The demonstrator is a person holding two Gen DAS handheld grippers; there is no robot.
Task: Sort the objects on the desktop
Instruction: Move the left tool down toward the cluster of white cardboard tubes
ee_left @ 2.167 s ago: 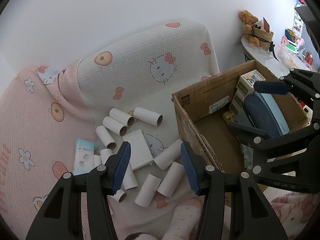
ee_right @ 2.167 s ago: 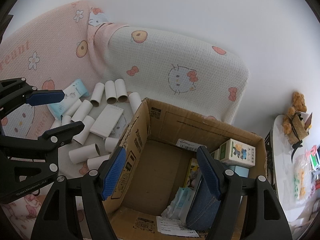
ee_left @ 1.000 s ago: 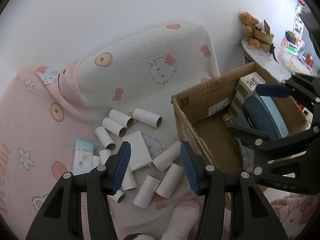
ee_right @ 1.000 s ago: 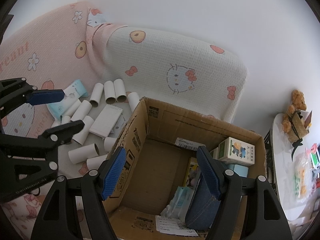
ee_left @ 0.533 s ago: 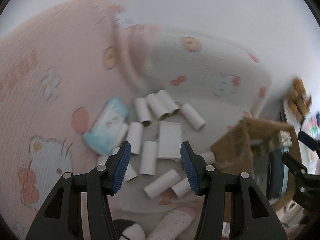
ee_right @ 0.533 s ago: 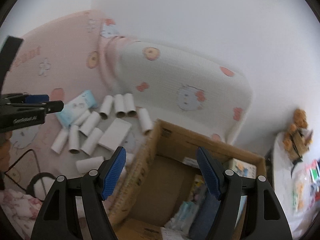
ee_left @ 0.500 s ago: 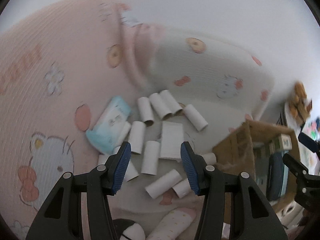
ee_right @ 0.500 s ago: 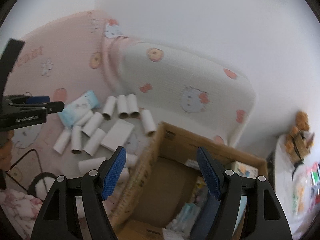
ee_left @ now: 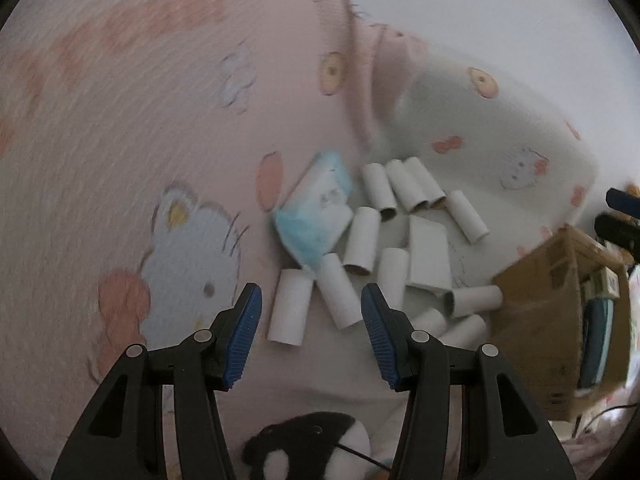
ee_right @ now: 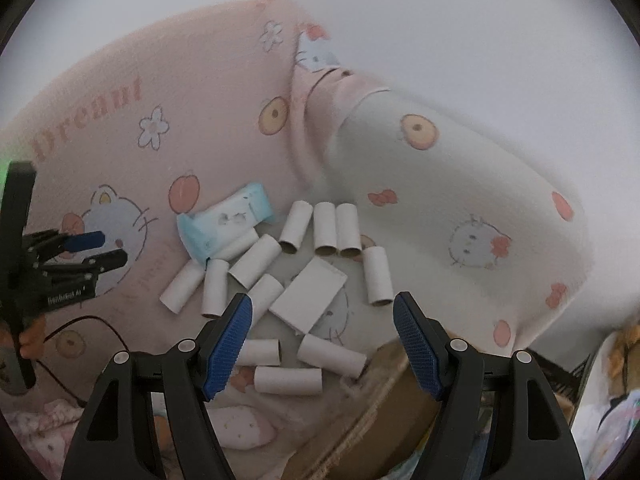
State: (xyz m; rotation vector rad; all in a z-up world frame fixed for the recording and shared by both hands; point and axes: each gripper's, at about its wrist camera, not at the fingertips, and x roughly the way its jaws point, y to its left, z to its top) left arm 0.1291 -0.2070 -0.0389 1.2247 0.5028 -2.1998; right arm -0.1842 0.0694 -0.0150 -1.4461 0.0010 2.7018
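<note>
Open pink blanket (ee_left: pixel 120 140) on the left and far side: free room, nothing on it. Centre is crowded: cardboard tubes (ee_right: pixel 256 260) lie scattered, many touching, with a flat white card (ee_right: pixel 308 294) among them and a blue tissue pack (ee_right: pixel 226 220) on their far-left edge. White pillow (ee_right: pixel 460 200) rises far right, blocking that side. Cardboard box (ee_left: pixel 552 320) wall stands near right, tubes close against it. Near edge: a black-and-white plush (ee_left: pixel 308 448) and a thin black cable (ee_right: pixel 88 324) on the left.
</note>
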